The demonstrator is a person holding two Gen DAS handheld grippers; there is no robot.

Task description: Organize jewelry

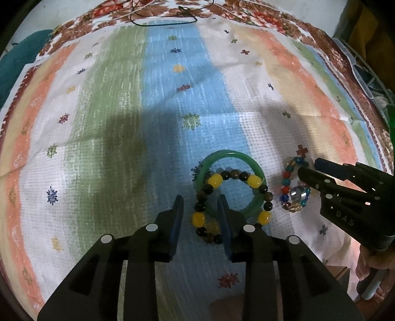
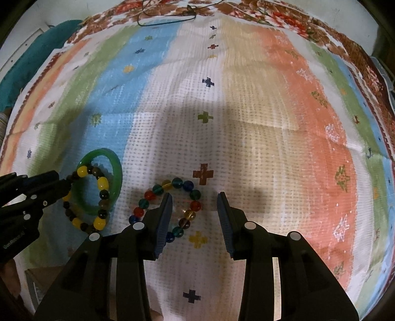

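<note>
A green bangle (image 1: 246, 159) lies on the striped cloth (image 1: 123, 111), with a yellow-and-brown bead bracelet (image 1: 214, 181) lying across it. My left gripper (image 1: 201, 197) is open, its jaws either side of the bracelet's left part. A multicoloured glass bead bracelet (image 1: 291, 190) lies to the right. My right gripper (image 2: 195, 195) is open over that bracelet (image 2: 172, 197), with the bracelet's right side between its jaws. The bangle (image 2: 116, 172) and the yellow bead bracelet (image 2: 98, 197) also show at left in the right wrist view.
A thin dark cord (image 1: 163, 22) lies at the cloth's far edge. A teal cloth (image 1: 17, 56) sits off the far left corner. A wire rack (image 1: 370, 74) stands to the right. A brown box (image 2: 42, 284) is near the front left.
</note>
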